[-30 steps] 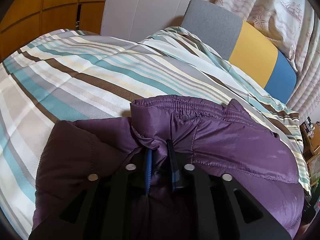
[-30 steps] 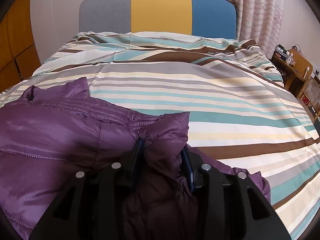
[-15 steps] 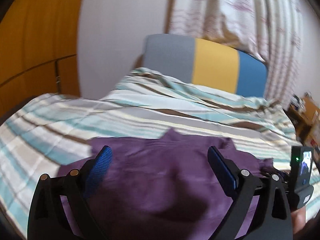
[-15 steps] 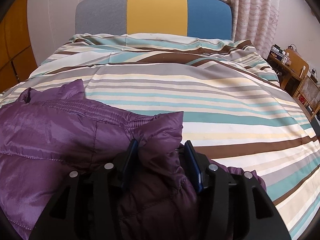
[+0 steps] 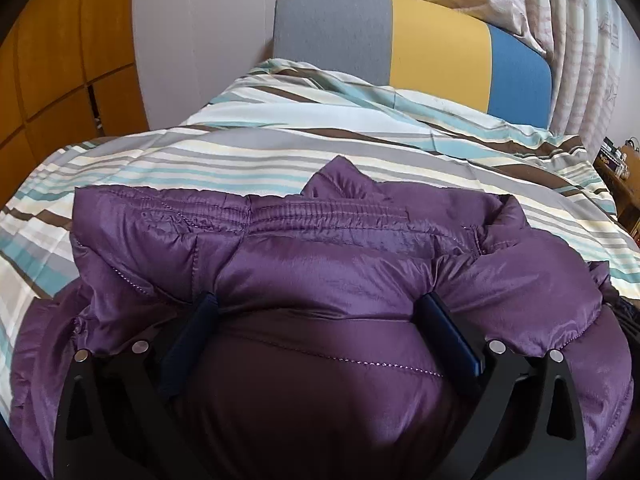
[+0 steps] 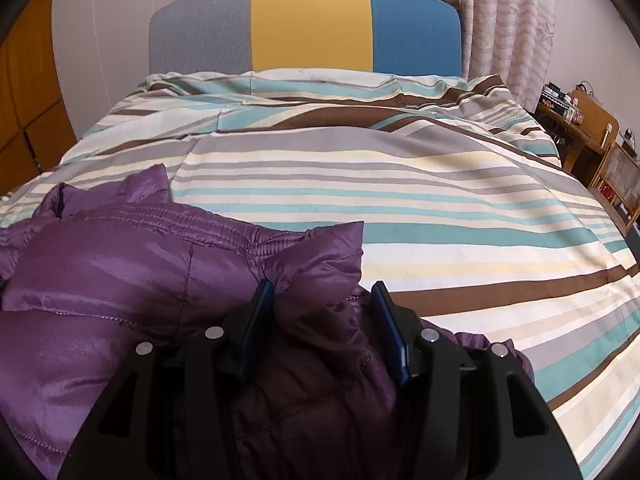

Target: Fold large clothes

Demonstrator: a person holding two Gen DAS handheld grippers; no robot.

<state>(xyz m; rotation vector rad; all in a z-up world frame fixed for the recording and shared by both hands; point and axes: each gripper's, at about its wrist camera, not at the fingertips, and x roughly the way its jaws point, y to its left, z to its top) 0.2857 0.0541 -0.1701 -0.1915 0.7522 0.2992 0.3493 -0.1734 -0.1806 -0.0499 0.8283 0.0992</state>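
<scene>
Purple padded jacket (image 5: 332, 280) is spread on the striped bed (image 6: 440, 208). Its folded edge is straddled by the wide-spread left tool (image 5: 320, 320), while the right tool (image 6: 324, 316), just opening, loosely brackets a corner. Both should be withdrawn cleanly so the fold is not dragged.

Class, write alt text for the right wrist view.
A purple padded jacket lies folded on a striped bed cover. The right gripper straddles a jacket corner, fingers just opening. Behind stands a grey, yellow and blue headboard.
</scene>
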